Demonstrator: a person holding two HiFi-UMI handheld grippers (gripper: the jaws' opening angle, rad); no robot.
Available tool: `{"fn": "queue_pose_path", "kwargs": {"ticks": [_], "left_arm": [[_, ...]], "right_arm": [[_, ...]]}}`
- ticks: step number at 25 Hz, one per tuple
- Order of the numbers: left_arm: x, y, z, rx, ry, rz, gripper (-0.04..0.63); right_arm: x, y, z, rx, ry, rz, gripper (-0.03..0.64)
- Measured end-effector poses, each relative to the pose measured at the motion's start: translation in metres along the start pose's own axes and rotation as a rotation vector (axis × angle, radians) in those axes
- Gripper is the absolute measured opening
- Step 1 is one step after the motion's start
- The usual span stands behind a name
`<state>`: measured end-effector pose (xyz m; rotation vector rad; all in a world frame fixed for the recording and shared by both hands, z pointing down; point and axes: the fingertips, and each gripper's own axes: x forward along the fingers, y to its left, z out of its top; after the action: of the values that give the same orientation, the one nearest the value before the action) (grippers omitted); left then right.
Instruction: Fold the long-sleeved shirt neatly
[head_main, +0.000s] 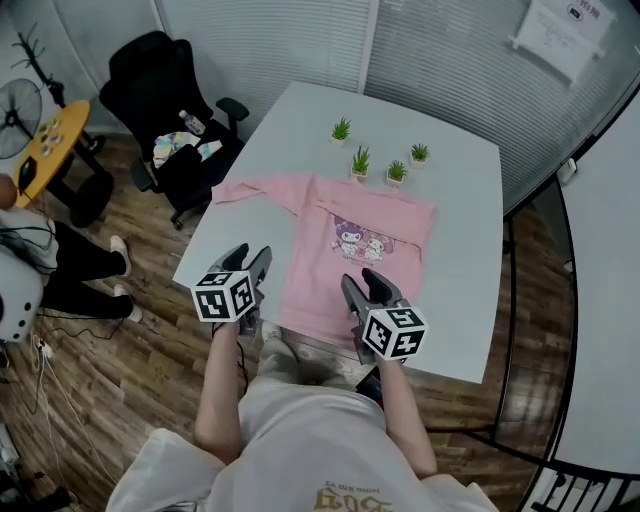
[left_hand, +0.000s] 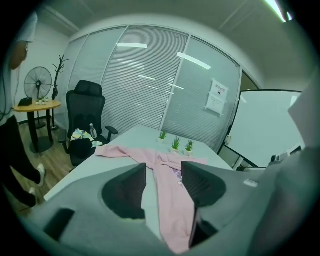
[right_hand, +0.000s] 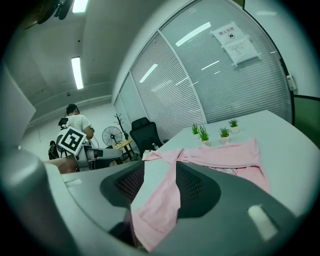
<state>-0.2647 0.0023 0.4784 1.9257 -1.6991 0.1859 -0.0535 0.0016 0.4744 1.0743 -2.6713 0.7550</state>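
Between folds, with left hand-held gripper (head_main: 252, 258) and right hand-held gripper (head_main: 360, 280) both released and empty near the bottom hem of the pink long-sleeved shirt (head_main: 350, 240) spread mid-frame on the white bench (head_main: 460, 200); next, probably pinch the sleeve (head_main: 245, 190) stretched toward upper left and fold inward.

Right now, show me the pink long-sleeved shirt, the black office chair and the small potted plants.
pink long-sleeved shirt (head_main: 312, 285): head view, lower body panel.
black office chair (head_main: 150, 72): head view, backrest.
small potted plants (head_main: 360, 160): head view, one plant's leaves.
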Motion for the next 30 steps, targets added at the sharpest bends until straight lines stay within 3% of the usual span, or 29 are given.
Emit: {"fn": "queue_pose_path", "kwargs": {"ticks": [17, 30], "left_arm": [[0.082, 0.147, 0.044, -0.035, 0.085, 0.009, 0.222], [0.141, 0.248, 0.037, -0.049, 0.188, 0.055, 0.215]], "right_arm": [[0.151, 0.011, 0.012, 0.019, 0.103, -0.076, 0.199], [0.229, 0.011, -0.003, 0.036, 0.191, -0.123, 0.199]]}}
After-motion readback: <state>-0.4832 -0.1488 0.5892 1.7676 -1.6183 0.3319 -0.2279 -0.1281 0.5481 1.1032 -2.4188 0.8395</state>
